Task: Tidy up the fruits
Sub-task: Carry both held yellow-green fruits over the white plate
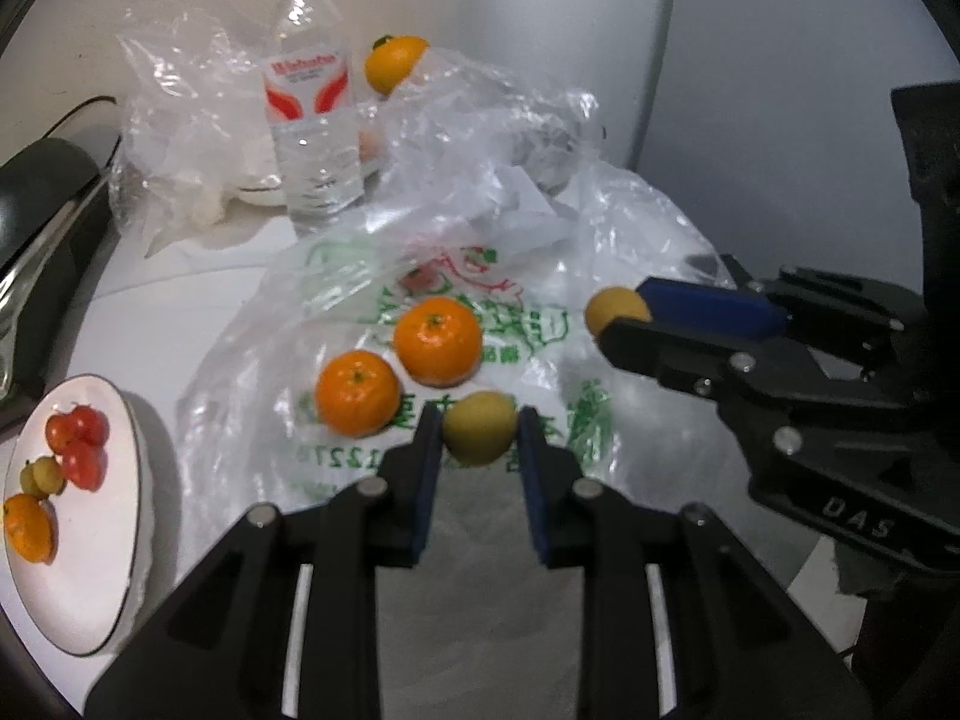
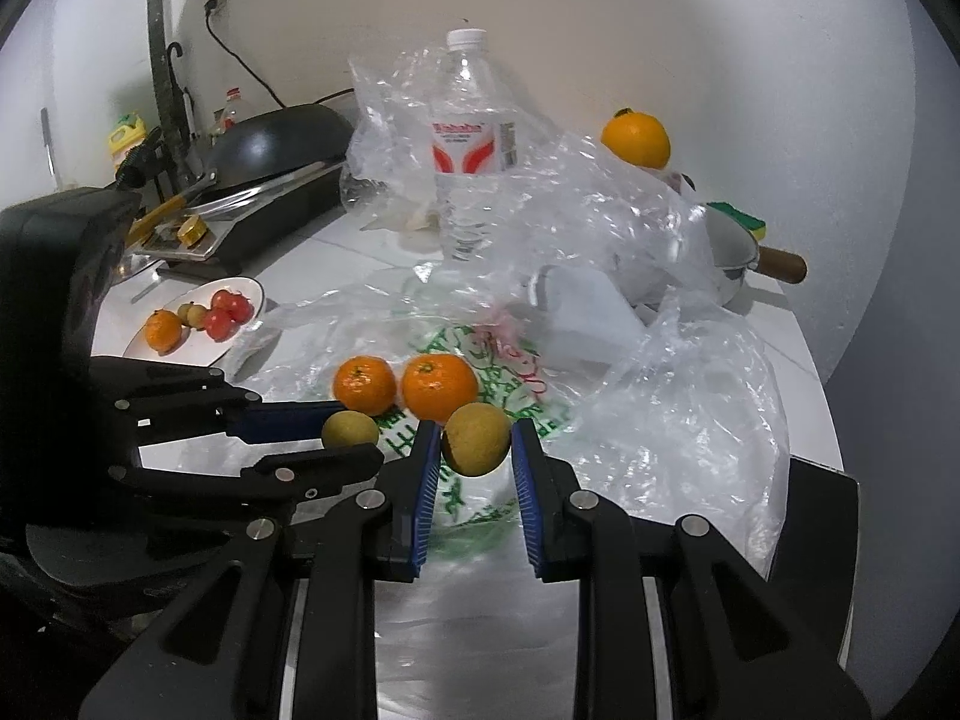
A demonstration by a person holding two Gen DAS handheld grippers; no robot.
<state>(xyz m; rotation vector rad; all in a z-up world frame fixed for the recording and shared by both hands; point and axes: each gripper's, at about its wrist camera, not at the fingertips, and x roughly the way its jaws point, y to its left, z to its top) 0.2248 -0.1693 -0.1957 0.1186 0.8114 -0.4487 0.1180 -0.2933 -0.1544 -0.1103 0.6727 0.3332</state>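
Nearest each camera, the left claw [image 1: 480, 438] is clenched on a yellow-green fruit [image 1: 480, 427], and the right claw [image 2: 474, 441] on a second small yellow fruit [image 2: 476, 438]; both fruits hang clear of the printed plastic bag [image 1: 528, 324] below (evidently lifted for transfer). Just beyond, two mandarins [image 1: 438, 339] rest side by side on that bag, not yet collected. Farther left on the white surface [image 1: 174, 276] stands the plate [image 1: 102, 588], already holding sorted fruit, the likely destination. Behind stand a water bottle [image 1: 312, 114] and another orange [image 1: 393, 63].
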